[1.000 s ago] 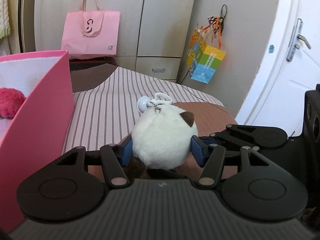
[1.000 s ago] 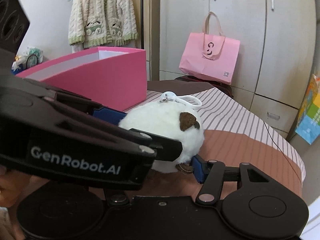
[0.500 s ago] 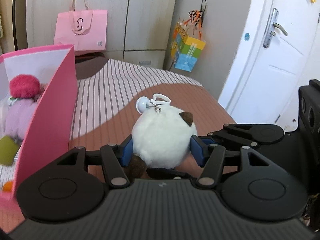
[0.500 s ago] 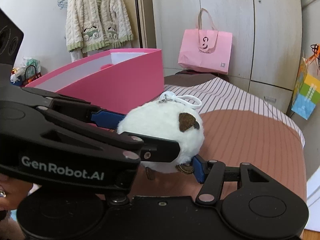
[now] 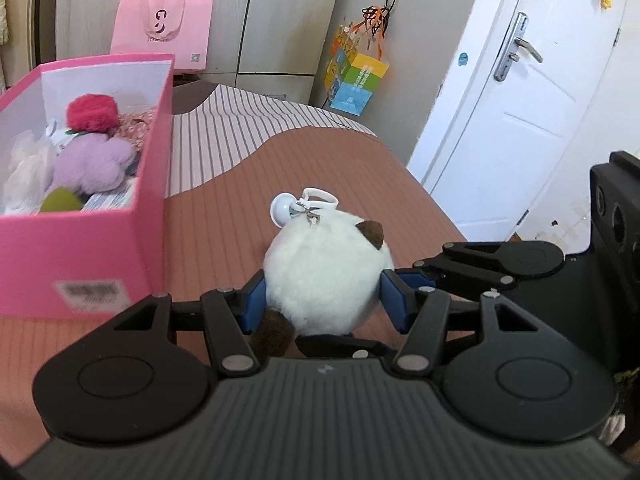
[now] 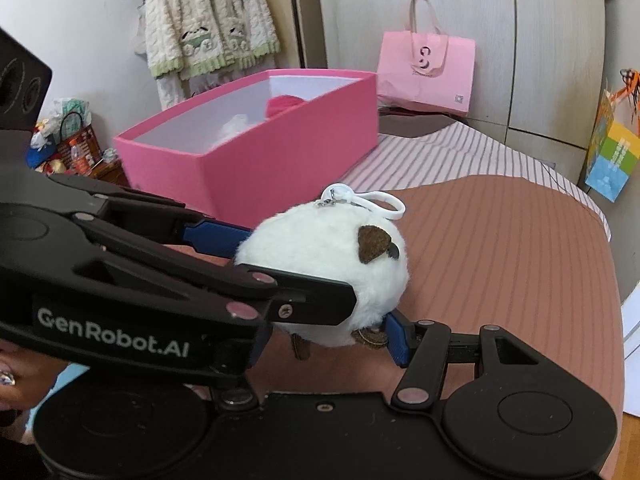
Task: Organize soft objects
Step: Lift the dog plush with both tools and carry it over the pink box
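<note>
A round white plush toy (image 5: 326,276) with brown ears and a white clip is squeezed between the blue pads of my left gripper (image 5: 324,296), held above the bed. In the right wrist view the same plush (image 6: 332,268) sits between my left gripper's fingers (image 6: 216,236), and my right gripper (image 6: 328,336) lies under it; one right blue pad (image 6: 396,338) touches its lower right side, the other is hidden. A pink box (image 5: 86,236) to the left holds a red pompom (image 5: 92,114), a purple plush (image 5: 94,162) and other soft items.
The bed (image 5: 240,148) has a striped and brown cover. A pink bag (image 5: 164,30) leans on the wardrobe, a colourful bag (image 5: 354,80) hangs on the wall, a white door (image 5: 520,120) stands at right. A cardigan (image 6: 208,24) hangs behind the box.
Both grippers have risen with the plush, so the inside of the pink box and its soft toys have come into view. The grip on the plush looks unchanged.
</note>
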A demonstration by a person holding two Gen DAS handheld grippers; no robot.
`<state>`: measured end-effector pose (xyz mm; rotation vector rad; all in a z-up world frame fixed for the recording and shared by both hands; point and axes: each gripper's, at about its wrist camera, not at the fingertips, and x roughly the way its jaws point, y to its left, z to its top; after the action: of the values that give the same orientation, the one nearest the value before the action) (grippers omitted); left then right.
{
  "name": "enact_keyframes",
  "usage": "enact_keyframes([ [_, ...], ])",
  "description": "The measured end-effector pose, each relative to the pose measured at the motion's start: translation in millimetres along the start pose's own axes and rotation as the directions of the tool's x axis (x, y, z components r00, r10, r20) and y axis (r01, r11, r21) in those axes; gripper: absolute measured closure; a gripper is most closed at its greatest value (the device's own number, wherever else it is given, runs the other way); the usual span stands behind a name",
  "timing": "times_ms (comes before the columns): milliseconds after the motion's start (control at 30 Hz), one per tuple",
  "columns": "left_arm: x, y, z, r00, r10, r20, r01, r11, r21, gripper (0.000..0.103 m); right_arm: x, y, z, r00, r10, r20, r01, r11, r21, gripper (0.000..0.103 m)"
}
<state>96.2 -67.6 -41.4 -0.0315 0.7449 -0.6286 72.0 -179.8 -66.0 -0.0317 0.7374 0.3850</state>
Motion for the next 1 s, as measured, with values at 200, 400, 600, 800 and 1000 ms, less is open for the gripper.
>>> enact_keyframes([
  [200,-45.6,4.6,-9.1,1.0,0.002,0.017,-0.002,1.0,0.026,0.047,-22.6,29.5,2.1,0.999,0.04,0.004,-0.04,0.998,-0.045,0.039],
  [400,-83.4,22.2,-6.8,0.999,0.013,0.043,-0.014,1.0,0.017,0.048,-33.4,52.9,16.0,0.993,0.115,0.023,-0.113,0.991,-0.071,0.039],
  [600,-118.6,42.5,2.8,0.992,0.061,0.112,-0.063,0.998,0.013,0.048,-35.1,82.2,43.7,0.986,0.15,0.067,-0.14,0.982,-0.129,0.039],
  [800,-140.9,71.3,31.2,0.972,0.119,0.201,-0.12,0.993,-0.005,0.048,-24.8,97.5,85.1,0.97,0.201,0.133,-0.183,0.973,-0.141,0.038],
  [1000,-138.8,101.8,67.0,0.957,0.151,0.246,-0.148,0.989,-0.028,0.048,-0.9,97.6,127.8,0.955,0.243,0.171,-0.226,0.967,-0.116,0.037],
])
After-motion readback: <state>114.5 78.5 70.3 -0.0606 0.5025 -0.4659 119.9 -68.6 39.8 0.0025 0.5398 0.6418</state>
